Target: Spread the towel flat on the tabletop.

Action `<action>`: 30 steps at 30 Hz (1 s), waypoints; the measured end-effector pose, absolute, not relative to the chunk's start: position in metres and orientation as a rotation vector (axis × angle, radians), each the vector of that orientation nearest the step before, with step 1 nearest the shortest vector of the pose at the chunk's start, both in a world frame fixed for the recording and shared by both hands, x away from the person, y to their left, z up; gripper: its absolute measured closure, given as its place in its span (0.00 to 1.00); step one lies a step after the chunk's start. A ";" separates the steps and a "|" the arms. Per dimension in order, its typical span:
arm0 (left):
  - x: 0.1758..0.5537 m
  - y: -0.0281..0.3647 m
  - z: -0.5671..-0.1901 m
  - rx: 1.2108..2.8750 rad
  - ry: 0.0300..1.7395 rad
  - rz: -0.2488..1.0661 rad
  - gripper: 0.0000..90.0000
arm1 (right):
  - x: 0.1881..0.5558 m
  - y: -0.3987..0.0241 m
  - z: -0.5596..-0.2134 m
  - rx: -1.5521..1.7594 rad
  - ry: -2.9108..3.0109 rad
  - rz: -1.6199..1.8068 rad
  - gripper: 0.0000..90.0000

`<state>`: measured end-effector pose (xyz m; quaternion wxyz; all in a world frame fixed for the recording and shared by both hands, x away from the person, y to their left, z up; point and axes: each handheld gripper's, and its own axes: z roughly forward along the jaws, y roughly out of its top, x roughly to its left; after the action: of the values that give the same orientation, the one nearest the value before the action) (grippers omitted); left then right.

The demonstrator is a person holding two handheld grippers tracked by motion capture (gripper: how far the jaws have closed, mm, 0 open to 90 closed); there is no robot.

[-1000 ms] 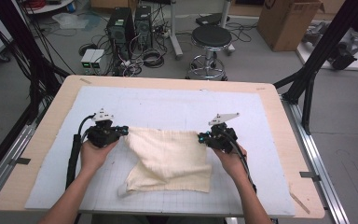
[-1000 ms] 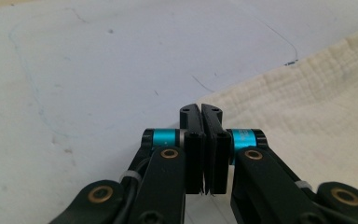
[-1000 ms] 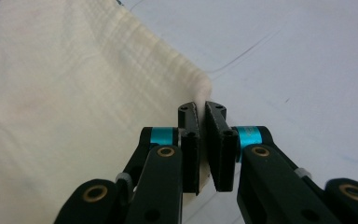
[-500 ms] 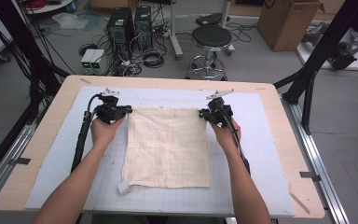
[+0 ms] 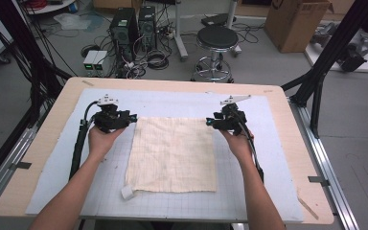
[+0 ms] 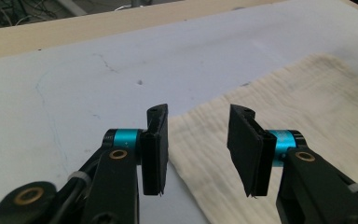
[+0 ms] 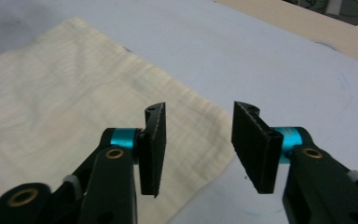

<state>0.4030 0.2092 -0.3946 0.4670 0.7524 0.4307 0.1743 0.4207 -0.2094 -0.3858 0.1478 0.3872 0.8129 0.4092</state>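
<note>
Flanking one flat cloth (image 5: 172, 153), two tools, left (image 5: 133, 117) and right (image 5: 208, 121), jaws apart.

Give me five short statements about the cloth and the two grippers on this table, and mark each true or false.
1. The cream cloth lies spread flat on the table. True.
2. The left gripper is clamped on a cloth corner. False: its jaws stand open and hold nothing.
3. The right gripper is open. True.
4. A white tag sticks out at the cloth's near left corner. True.
5. The cloth is crumpled into a ball. False: it is laid out flat.
</note>
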 end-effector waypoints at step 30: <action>0.266 0.212 -0.424 2.032 0.765 0.301 0.54 | 0.291 -0.194 -0.412 0.757 2.577 1.260 0.55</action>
<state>0.2661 0.2121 -0.4245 0.4572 0.8245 0.3104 0.1220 0.2909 -0.1944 -0.4116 0.0872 0.2541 0.8654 0.4230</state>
